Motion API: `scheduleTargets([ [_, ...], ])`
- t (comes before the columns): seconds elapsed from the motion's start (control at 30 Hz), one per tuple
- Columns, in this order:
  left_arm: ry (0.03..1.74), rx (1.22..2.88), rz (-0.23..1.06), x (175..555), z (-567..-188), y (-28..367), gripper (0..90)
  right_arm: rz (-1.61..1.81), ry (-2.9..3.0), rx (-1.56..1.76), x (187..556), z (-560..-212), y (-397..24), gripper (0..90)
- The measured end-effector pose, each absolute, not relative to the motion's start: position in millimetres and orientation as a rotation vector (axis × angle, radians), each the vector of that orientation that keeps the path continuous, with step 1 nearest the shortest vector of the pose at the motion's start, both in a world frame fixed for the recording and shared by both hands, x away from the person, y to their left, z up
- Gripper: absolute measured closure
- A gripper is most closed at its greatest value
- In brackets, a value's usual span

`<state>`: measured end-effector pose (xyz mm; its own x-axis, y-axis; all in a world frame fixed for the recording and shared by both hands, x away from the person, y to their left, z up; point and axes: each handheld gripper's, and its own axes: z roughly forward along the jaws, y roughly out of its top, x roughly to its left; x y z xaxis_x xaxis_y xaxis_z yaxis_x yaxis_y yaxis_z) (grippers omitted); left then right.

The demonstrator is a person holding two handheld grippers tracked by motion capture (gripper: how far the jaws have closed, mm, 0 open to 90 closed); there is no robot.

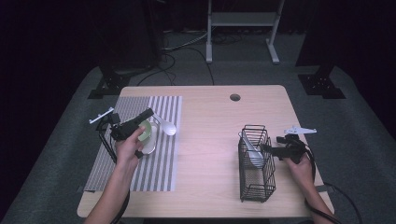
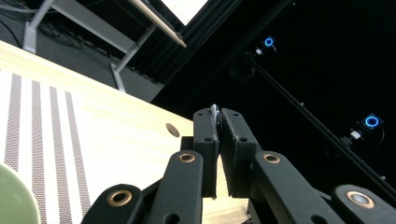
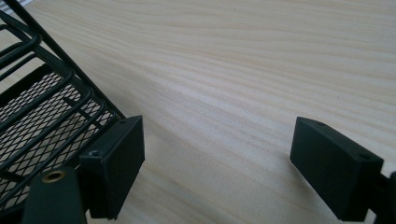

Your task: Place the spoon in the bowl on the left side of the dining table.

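My left gripper has its jaws clamped tight on a thin spoon handle. In the high view that white spoon sticks out over the striped mat, bowl end just past the green bowl. My right gripper has its jaws wide apart, nothing between them, low over the tabletop right beside the black wire basket.
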<state>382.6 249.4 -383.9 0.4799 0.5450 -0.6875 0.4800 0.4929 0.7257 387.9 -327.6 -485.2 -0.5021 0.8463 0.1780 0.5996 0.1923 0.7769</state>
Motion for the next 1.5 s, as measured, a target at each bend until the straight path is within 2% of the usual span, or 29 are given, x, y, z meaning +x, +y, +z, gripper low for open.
scheduleTargets([
  [1.5,1.227,1.025,0.138,385.0,-387.2,301.8,85.0,1.206,2.183,1.377,388.1,-485.2,-327.5,16.7],
])
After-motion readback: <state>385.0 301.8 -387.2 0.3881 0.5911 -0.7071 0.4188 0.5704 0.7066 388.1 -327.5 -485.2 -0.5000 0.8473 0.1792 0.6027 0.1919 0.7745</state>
